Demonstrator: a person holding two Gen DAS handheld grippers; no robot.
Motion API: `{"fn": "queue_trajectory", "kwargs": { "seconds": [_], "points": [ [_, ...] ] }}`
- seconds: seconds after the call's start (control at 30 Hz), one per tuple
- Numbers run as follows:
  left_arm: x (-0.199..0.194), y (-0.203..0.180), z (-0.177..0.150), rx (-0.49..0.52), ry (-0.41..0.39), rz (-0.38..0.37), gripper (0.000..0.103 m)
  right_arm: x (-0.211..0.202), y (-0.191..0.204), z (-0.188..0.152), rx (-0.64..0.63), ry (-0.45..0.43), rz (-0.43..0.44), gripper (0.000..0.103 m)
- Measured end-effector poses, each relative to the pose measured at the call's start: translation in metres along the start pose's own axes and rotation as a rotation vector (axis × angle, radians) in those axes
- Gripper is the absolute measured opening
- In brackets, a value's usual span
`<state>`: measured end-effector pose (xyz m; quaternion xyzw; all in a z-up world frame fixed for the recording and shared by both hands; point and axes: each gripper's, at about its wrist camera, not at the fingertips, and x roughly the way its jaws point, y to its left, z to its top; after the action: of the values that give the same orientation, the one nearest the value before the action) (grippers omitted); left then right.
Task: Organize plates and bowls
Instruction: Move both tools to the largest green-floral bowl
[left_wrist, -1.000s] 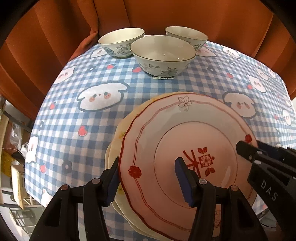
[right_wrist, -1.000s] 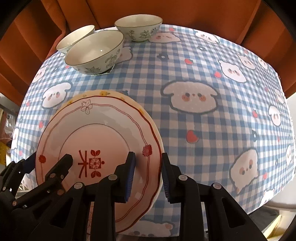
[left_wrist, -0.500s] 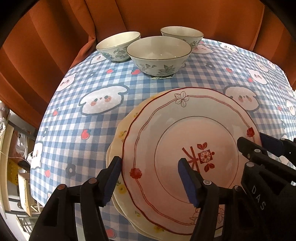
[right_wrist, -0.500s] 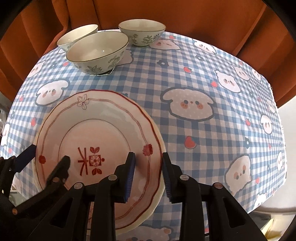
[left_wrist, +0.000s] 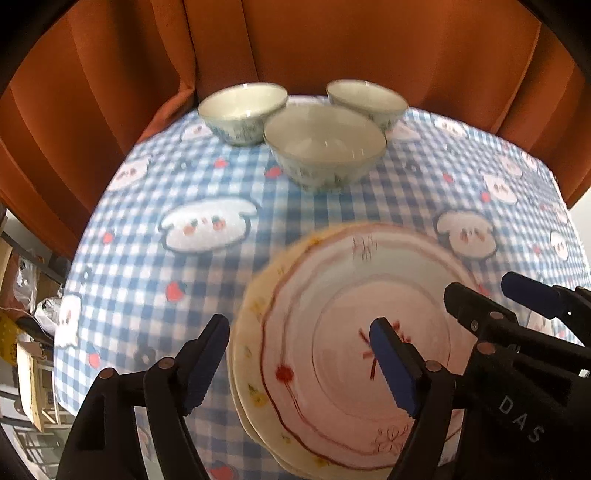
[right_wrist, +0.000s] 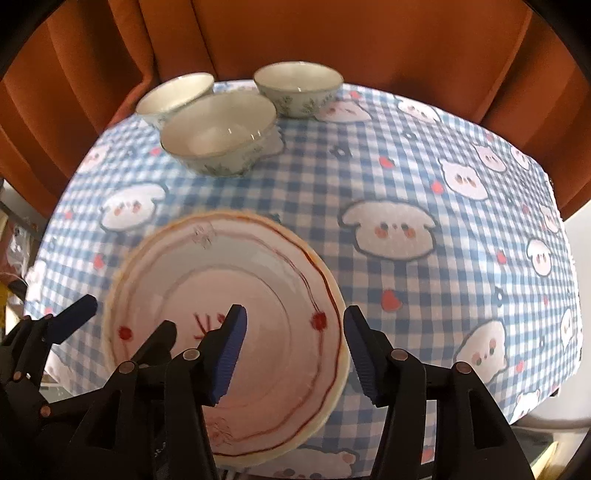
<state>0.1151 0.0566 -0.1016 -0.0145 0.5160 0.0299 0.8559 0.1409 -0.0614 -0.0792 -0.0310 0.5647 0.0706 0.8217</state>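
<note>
A pink plate with red trim (left_wrist: 354, 332) lies on top of a stack of cream plates (left_wrist: 247, 354) at the near edge of the table; it also shows in the right wrist view (right_wrist: 236, 295). Three white floral bowls stand at the far side: a large one (left_wrist: 325, 147) in front, one at back left (left_wrist: 243, 107), one at back right (left_wrist: 365, 98). My left gripper (left_wrist: 299, 362) is open above the stack's left rim. My right gripper (right_wrist: 295, 350) is open above the stack's right rim, holding nothing.
The table carries a blue checked cloth with white puppy faces (right_wrist: 391, 229). An orange curtain (right_wrist: 332, 33) hangs close behind the bowls. The table's left edge drops to cluttered shelving (left_wrist: 26, 332).
The right gripper has opened and let go of the pink plate's rim, leaving it on the stack. Both grippers have lifted and pulled back; the view is blurred with motion.
</note>
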Motion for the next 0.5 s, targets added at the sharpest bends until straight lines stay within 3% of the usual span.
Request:
{"fn": "queue_trajectory", "kwargs": {
  "seconds": [0.5],
  "points": [
    [0.014,0.019,0.083,-0.060,-0.090,0.040,0.080,0.000,0.007,0.087,-0.006,-0.115,0.015,0.062]
  ]
}}
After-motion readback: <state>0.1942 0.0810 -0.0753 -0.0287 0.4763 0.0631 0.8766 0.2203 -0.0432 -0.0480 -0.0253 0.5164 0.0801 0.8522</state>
